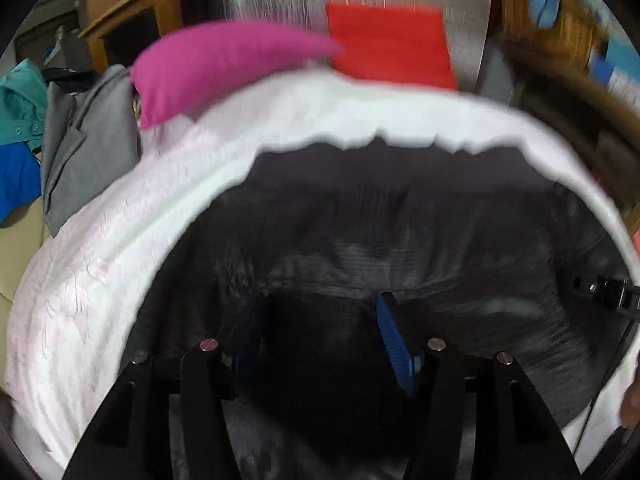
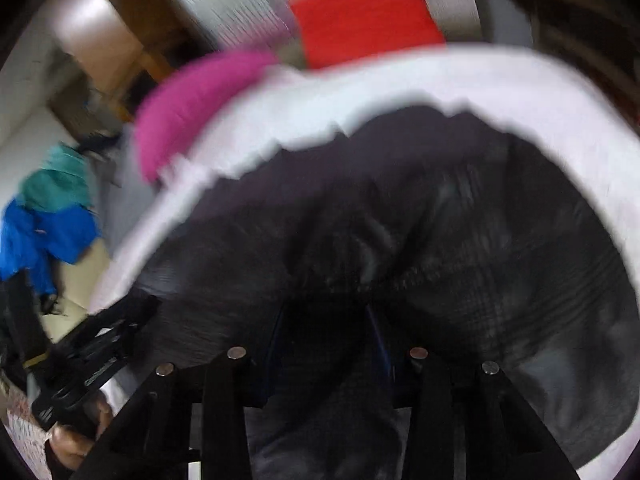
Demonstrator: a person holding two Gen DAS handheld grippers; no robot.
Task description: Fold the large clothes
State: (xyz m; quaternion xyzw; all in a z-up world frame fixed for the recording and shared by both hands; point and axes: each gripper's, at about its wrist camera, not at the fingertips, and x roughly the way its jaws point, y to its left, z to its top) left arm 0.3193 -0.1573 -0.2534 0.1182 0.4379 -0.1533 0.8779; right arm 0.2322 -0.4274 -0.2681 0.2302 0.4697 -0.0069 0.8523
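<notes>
garment (image 1: 420, 220): large, dark grey, faintly checked, spread flat over the white bed sheet (image 1: 132, 264); it fills the lower middle of both views.
left tool (image 1: 320, 344): angled down over the garment; its blue pads (image 1: 394, 340) stand apart, and only dark cloth shows behind the gap. nothing is pinched that i can see. from the right wrist view it appears at the lower left edge (image 2: 92, 356), with a hand (image 2: 76, 436) on its grip.
right tool (image 2: 328, 344): also angled down over the garment; fingers are dark and blurred, with a narrower gap between them. whether cloth is caught in that gap i cannot tell. a part of it shows at the right edge of the left wrist view (image 1: 612, 292).
pink pillow (image 1: 216, 64): lies on the far left part of the sheet, beyond the garment.
red cloth (image 1: 392, 44): flat, beyond the sheet's far edge, just beside the pillow's tip.
grey jacket (image 1: 84, 148): heaped left of the pillow, off the sheet's edge.
teal cloth (image 1: 20, 112): further left, above a blue cloth (image 1: 16, 180).
wooden cabinet (image 1: 128, 20): at the back left.
sharpness: both views are smeared.
</notes>
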